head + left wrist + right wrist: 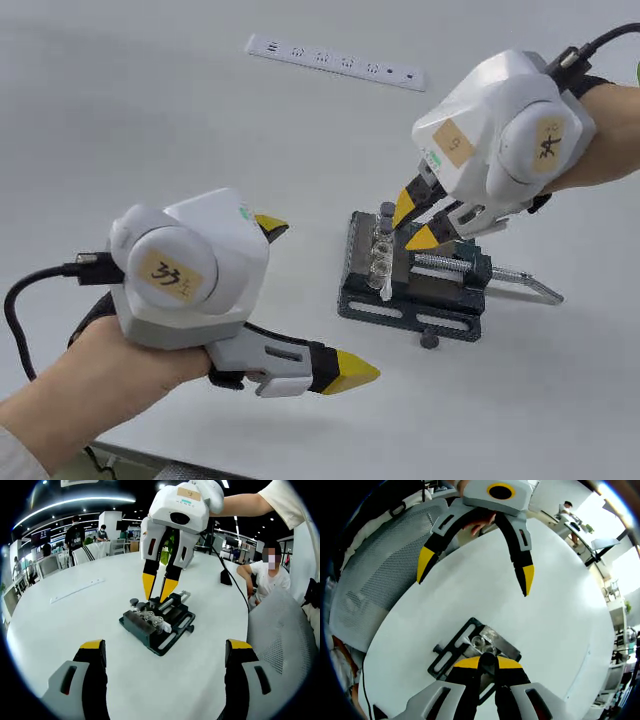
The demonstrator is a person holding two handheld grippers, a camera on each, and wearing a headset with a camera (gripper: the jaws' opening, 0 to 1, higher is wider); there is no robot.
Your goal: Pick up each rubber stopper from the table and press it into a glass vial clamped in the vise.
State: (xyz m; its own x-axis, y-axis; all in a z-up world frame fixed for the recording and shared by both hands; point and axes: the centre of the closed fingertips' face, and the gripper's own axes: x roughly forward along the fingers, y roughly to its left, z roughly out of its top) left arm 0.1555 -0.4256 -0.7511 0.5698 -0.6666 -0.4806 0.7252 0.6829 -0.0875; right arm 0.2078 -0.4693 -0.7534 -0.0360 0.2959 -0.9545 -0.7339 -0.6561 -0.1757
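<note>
Head view: right gripper (413, 225) over glass vials (378, 262) clamped in vise (400, 305)

From my remote seat I see the black vise on the white table (200, 130), clamping a row of upright glass vials, mouths up. The row's long axis runs along the vise jaws, away from me. The far vials carry dark rubber stoppers (386, 212); the nearer ones look clear. The right gripper hangs just above the far end, jaws narrowly apart. In the right gripper view something dark sits between its tips, and I cannot tell whether it is gripped. The left gripper (312, 297) is spread wide, holding nothing, well apart from the vise. A power strip (335, 60) lies beyond. The screw handle (525, 283) sticks out to my right.
</note>
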